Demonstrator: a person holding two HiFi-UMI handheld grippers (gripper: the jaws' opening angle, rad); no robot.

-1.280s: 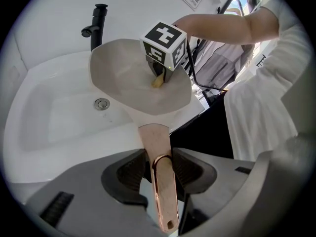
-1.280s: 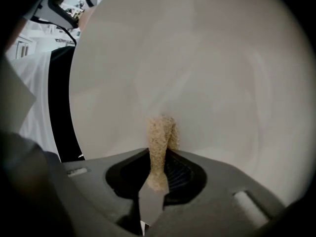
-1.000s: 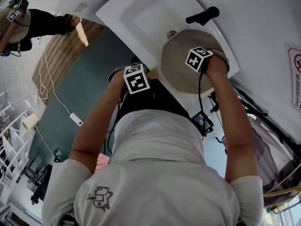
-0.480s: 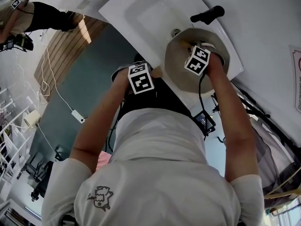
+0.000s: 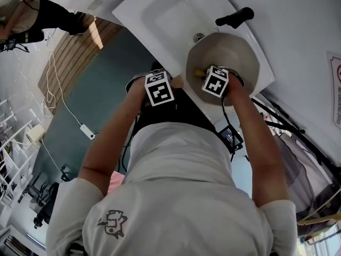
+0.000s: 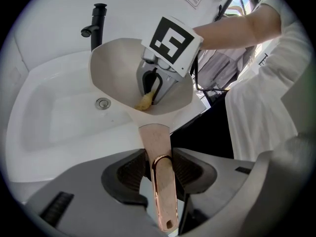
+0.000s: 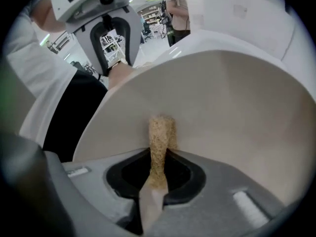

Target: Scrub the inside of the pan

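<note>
My left claw (image 6: 158,171) is clamped on the copper handle (image 6: 162,191) of the cream round pan (image 5: 242,52), tilted over the white sink (image 5: 165,20). My right claw (image 7: 158,177), gripping the tan scrubbing sponge (image 7: 160,130), has swept across the pan's inside toward the handle, so scrubbing is under way.

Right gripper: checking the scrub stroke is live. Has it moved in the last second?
Yes. In the head view the right gripper, with its scrubber, has slid across the pan, away from the faucet toward the person.
</note>
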